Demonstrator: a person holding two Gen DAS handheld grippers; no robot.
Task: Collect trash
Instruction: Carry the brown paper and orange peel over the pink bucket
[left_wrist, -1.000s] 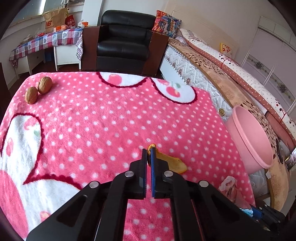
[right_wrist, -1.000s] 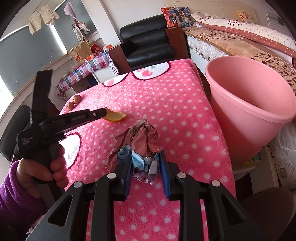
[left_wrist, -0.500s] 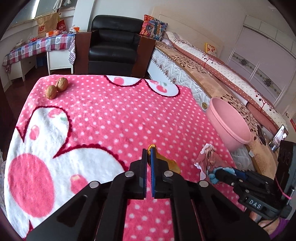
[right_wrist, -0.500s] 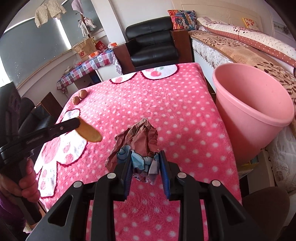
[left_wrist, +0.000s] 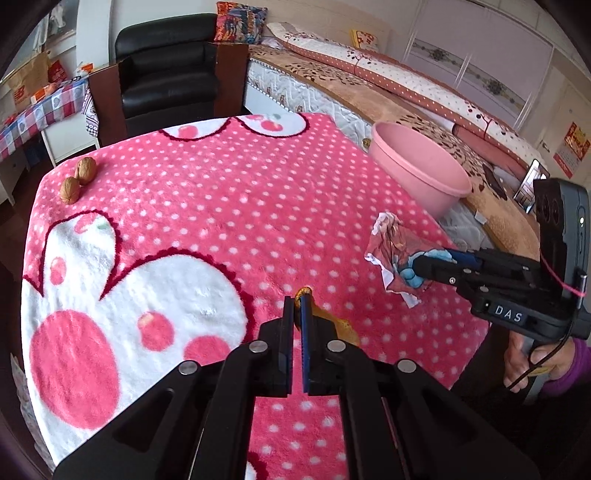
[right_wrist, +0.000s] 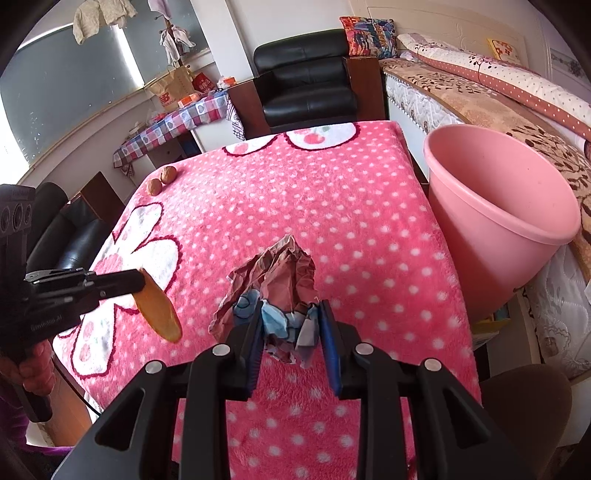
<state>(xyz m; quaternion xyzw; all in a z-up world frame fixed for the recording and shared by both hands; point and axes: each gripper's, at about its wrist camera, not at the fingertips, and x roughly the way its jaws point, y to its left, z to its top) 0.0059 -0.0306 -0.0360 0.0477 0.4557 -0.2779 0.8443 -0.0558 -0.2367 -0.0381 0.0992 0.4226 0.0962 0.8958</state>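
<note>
**Both pieces of trash gripped and lifted; bin lies to the right**

The crumpled wrapper (right_wrist: 280, 291) sits between the fingers of the right gripper (right_wrist: 291, 332), which are closed on it; it juts forward beyond the fingertips, clear of the pink spotted blanket (right_wrist: 295, 192) on the desk. The orange peel (right_wrist: 159, 310) is pinched at its upper end by the left gripper (right_wrist: 138, 282), fingers closed on it, its long axis hanging downward. The pink bin (right_wrist: 498, 206) stands off the desk's right edge, near the bed (right_wrist: 461, 92). In my judgement the right gripper is nearer the bin; the wrapper should travel right and far. Two walnuts (right_wrist: 162, 181) remain at the far left corner.
</note>
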